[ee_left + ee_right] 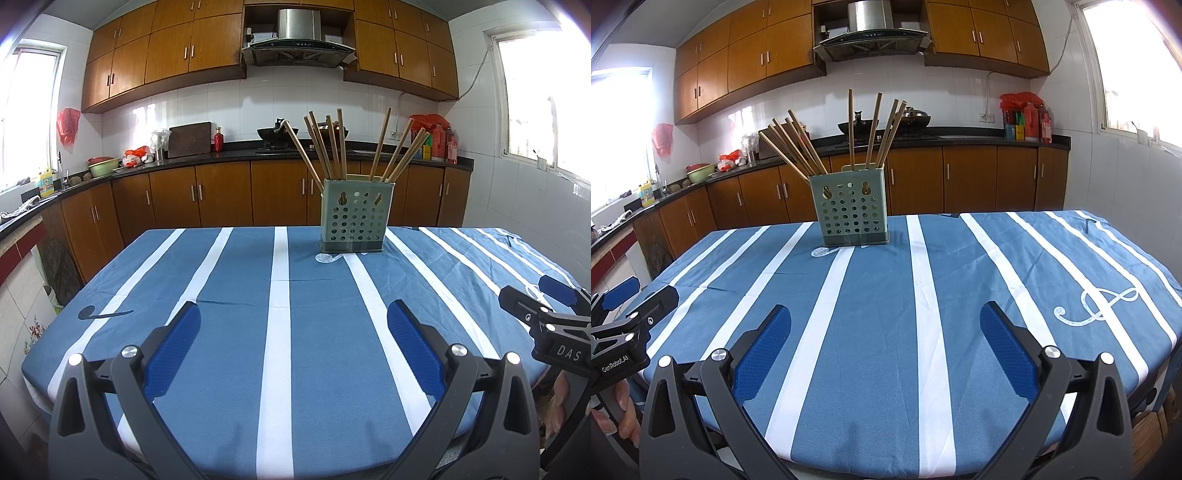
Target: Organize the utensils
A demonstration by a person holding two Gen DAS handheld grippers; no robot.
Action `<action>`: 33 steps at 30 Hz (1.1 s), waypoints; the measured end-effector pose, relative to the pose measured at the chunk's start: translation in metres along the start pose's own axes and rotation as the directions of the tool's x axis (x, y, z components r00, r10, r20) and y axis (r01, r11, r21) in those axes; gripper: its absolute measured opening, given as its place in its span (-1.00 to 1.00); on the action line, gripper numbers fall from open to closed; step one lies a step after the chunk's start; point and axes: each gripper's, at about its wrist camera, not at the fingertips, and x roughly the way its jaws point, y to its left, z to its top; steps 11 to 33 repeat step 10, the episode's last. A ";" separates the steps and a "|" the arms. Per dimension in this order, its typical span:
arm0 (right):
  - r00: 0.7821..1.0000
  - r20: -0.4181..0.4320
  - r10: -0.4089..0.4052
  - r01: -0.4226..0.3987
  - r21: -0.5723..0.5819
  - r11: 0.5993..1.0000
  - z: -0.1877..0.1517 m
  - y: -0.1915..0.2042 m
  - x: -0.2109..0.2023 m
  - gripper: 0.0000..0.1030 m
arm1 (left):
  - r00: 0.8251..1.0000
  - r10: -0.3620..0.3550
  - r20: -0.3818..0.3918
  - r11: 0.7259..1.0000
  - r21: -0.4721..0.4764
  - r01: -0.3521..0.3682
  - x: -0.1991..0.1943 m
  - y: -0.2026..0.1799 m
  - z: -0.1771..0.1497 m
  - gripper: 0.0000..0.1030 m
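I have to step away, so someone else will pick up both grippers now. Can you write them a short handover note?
Left gripper: open, empty, hovering over the near edge of the blue-and-white striped tablecloth.
Right gripper: open, empty, alongside it at the same edge.
All wooden chopsticks in view stand in the green perforated plastic utensil holder at the far middle of the table, fanned in two bunches.
Done: no utensils show loose on the cloth.
Left: possibly straightening the bunches; otherwise nothing obvious from these views.
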 end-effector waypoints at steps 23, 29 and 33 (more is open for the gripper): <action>1.000 0.000 0.000 0.000 0.002 1.000 0.000 0.000 0.000 0.97 | 1.000 0.001 -0.009 1.000 0.000 -0.001 0.002 0.000 0.001 0.92; 1.000 0.000 0.000 0.000 0.002 1.000 0.000 0.000 0.000 0.97 | 1.000 0.001 -0.009 1.000 0.000 -0.001 0.002 0.000 0.001 0.92; 1.000 0.000 0.000 0.000 0.002 1.000 0.000 0.000 0.000 0.97 | 1.000 0.001 -0.009 1.000 0.000 -0.001 0.002 0.000 0.001 0.92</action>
